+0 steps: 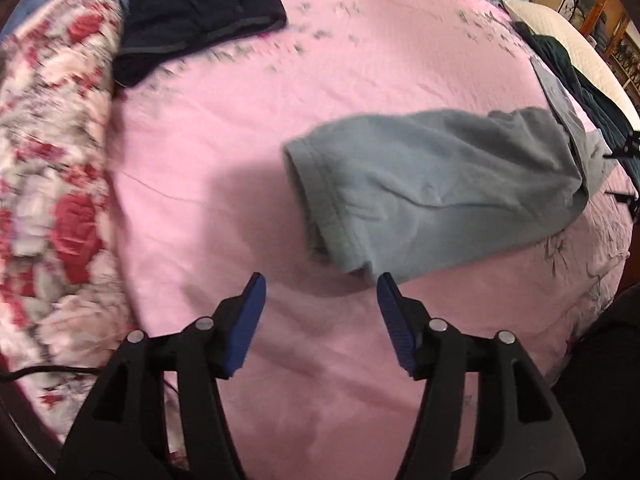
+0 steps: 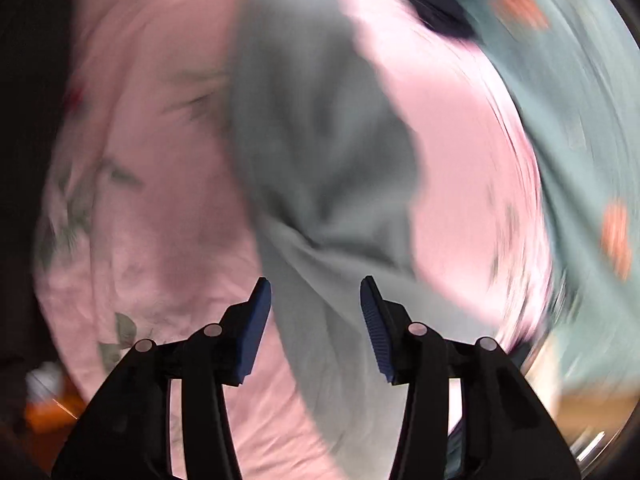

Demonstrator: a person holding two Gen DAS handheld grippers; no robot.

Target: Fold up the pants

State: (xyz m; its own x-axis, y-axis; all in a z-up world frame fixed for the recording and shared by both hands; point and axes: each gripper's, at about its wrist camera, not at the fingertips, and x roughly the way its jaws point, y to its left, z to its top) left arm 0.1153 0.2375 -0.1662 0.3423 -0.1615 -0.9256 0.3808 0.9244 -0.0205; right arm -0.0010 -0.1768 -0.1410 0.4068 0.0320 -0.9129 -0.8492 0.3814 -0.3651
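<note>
Left gripper (image 1: pixel 320 280): black arms with blue pads, pointing down at the bed. The jaws stand apart with nothing between them; only pink sheet shows in the gap.
Right gripper (image 2: pixel 316 284): same build, jaws also apart. Grey cloth lies beyond the gap, but the pads do not press on it. This view is heavily blurred.
Pants (image 1: pixel 432 188): grey-blue fleece, lying on the pink sheet (image 1: pixel 360 60) in a doubled-over bundle. A hemmed leg opening faces the left gripper, just beyond its right pad. The far end runs toward the bed's right edge.
Other laundry: a dark garment (image 1: pixel 200 24) lies well apart at the far left, beside a floral quilt (image 1: pixel 52 160). More dark clothing (image 1: pixel 560 56) sits at the right edge.
Step in hand: judging by the free jaws and the doubled cloth, one fold seems laid down and released.
Next move: probably a second fold. It calls for each gripper to pinch an end or corner, catching both layers, and carry it across without dragging the bundle.
</note>
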